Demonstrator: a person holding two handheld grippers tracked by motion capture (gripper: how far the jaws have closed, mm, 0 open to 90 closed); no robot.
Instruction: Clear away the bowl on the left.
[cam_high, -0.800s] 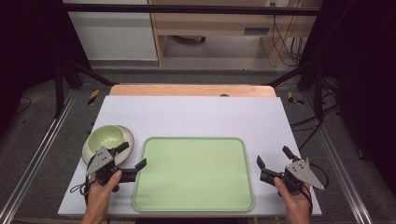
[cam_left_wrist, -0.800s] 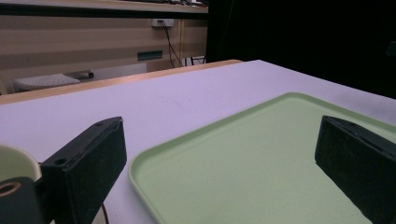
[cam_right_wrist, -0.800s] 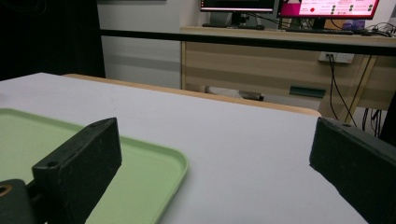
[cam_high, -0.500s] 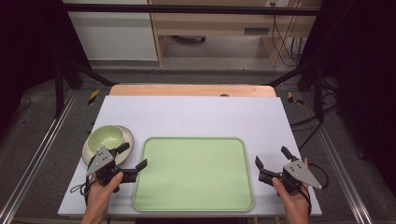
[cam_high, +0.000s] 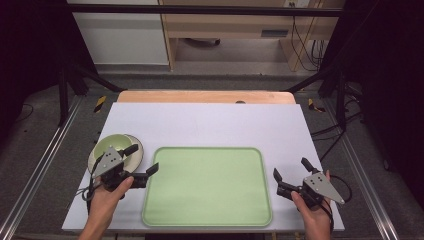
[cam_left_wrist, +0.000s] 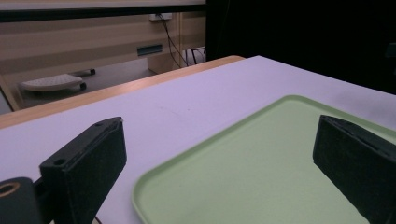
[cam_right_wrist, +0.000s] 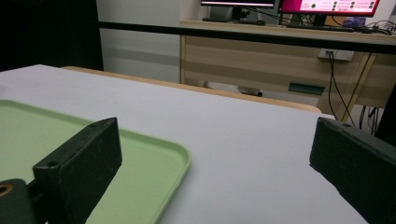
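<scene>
**Both grippers flank the green tray, jaws wide and empty**

The pale green tray (cam_high: 207, 186) lies flat on the white worktop (cam_high: 210, 122), at its near edge and roughly centred. It looks like a light, stiff plastic piece with a smooth, likely slippery surface and a low raised rim; that rim at the two short ends is probably the only sound place to grip it. Its long axis runs left to right across the worktop, rounded corners pointing nowhere in particular.

The left gripper (cam_high: 142, 161) sits just off the tray's left end, jaws spread wide with nothing between them, one over the tray's rim. The right gripper (cam_high: 291, 168) rests just beyond the tray's right end, jaws equally wide and empty.

Left of the tray, behind the left gripper, a green bowl (cam_high: 111, 146) stands on a saucer (cam_high: 136, 152).
</scene>
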